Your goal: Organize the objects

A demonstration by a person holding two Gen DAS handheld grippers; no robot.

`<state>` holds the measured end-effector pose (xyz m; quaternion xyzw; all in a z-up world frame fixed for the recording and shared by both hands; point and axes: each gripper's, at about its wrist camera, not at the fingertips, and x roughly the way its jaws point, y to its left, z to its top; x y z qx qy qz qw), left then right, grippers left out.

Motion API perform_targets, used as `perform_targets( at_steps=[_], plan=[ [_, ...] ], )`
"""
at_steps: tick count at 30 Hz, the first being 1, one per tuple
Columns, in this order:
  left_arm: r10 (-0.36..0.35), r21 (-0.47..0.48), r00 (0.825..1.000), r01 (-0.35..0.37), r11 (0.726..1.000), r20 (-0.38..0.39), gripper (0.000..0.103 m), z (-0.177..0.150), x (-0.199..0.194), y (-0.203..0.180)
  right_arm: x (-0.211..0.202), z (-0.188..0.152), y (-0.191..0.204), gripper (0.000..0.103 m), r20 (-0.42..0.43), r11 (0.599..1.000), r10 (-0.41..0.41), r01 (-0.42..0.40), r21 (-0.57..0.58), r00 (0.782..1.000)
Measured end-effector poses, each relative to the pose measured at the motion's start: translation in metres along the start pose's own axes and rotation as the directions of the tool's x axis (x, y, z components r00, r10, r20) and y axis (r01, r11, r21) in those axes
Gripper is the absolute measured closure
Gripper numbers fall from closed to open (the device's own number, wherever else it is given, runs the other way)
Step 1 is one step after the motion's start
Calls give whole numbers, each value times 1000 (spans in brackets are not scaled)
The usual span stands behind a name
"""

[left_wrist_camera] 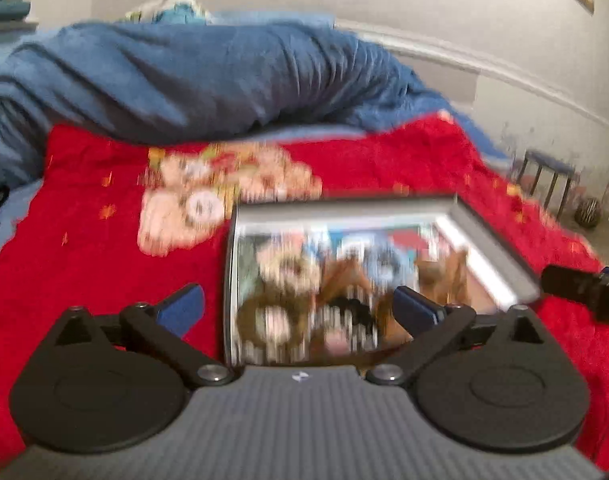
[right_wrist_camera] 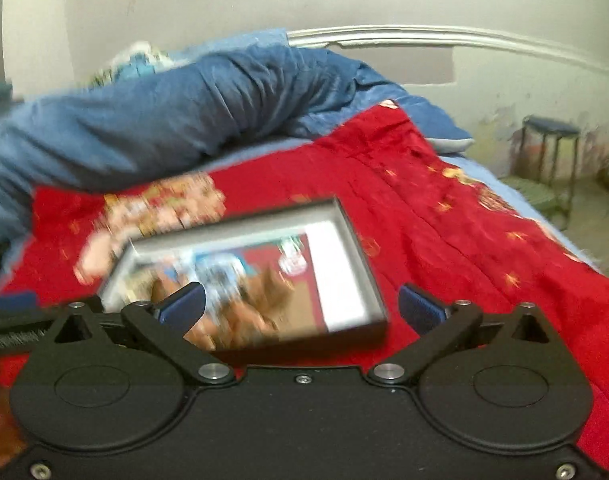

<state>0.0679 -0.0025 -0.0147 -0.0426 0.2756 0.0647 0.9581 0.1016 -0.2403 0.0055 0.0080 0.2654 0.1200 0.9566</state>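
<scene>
A shallow grey box (left_wrist_camera: pixel 344 205) with a blurred, colourful cartoon picture inside lies flat on the red blanket (left_wrist_camera: pixel 84 220). My left gripper (left_wrist_camera: pixel 300 306) is open above the box's near left part, its blue pads wide apart and touching nothing. The right gripper's black body (left_wrist_camera: pixel 584 290) pokes in at the right edge. In the right wrist view the same box (right_wrist_camera: pixel 324 340) lies just ahead, tilted in the picture. My right gripper (right_wrist_camera: pixel 300 306) is open over its near right corner, holding nothing. The left gripper's body (right_wrist_camera: pixel 8 320) shows at the left.
A bulky blue duvet (left_wrist_camera: pixel 184 80) is heaped across the bed behind the box. The red blanket carries a cartoon print (left_wrist_camera: pixel 208 196). Beyond the bed's right edge stand a dark stool (right_wrist_camera: pixel 548 140) and a striped ball (left_wrist_camera: pixel 587 212) on the floor by the wall.
</scene>
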Motion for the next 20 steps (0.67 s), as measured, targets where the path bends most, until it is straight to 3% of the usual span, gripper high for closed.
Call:
perform_targets(
  at_steps=[4, 6, 9, 12, 16, 20],
  plan=[
    [43, 40, 991, -38, 998, -124, 0, -23, 8, -9, 26, -18, 23, 0, -74, 987, 26, -37, -154, 997],
    [70, 91, 988, -57, 994, -141, 0, -28, 10, -13, 44, -33, 33, 0, -129, 975, -32, 2, -223, 991],
    [68, 109, 988, -53, 993, -137, 0, -30, 10, -14, 58, -48, 35, 4, -189, 978, -46, 6, -208, 981],
    [67, 92, 982, -51, 994, -177, 0, -34, 15, -14, 57, -55, 33, 0, -164, 983, -34, 3, -183, 986],
    [88, 142, 974, -59, 988, -206, 0, -40, 24, -18, 53, -60, 17, 0, -156, 995, 26, -41, -94, 987],
    [90, 163, 964, -50, 985, -250, 0, -44, 33, -19, 51, -65, 17, 0, -129, 991, 7, -24, -128, 992]
  ],
)
